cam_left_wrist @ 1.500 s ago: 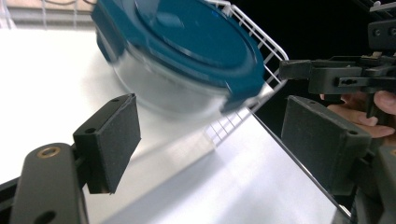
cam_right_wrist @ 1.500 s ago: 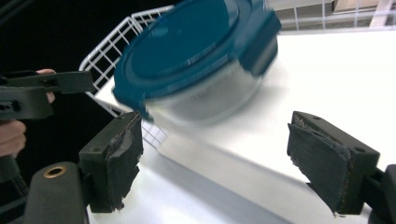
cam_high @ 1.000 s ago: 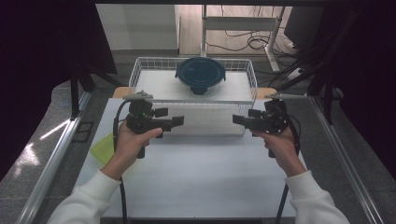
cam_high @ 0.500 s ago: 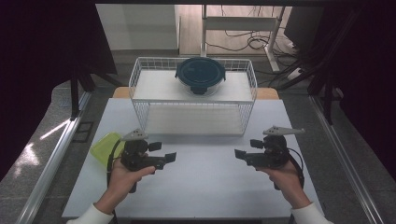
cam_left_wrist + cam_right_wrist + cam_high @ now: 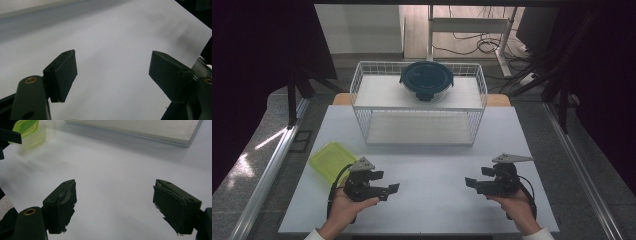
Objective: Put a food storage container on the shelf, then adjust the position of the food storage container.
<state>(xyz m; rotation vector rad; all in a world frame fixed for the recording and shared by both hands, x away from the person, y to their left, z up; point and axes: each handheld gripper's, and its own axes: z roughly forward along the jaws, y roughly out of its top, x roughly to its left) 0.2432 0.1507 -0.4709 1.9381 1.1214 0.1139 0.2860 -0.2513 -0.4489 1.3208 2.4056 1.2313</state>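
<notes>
In the high view, the left gripper (image 5: 393,189) sat low over the near part of the white table (image 5: 432,150), its jaws standing apart with nothing between them and pointing toward the middle. The yellow-green container (image 5: 330,160) lay just beside it, on the far left side of that gripper and behind its jaws, so the jaws faced away from it. The container's long axis ran slantwise, from the table's left edge toward the wire basket (image 5: 419,107), which stood well apart beyond it and carried a dark round lidded bowl (image 5: 426,80) on its upper shelf. The right gripper (image 5: 470,182) was held across the table from the container, jaws also apart and empty, so the left hand was plainly the nearer one; by my judgement it would have to turn back toward the container to reach it. In the left gripper view, the two black pads (image 5: 62,75) stood wide over bare white surface. In the right gripper view, the pads (image 5: 61,203) were likewise wide and empty, and the container (image 5: 30,131) showed far off at the upper left, beyond the jaws.
</notes>
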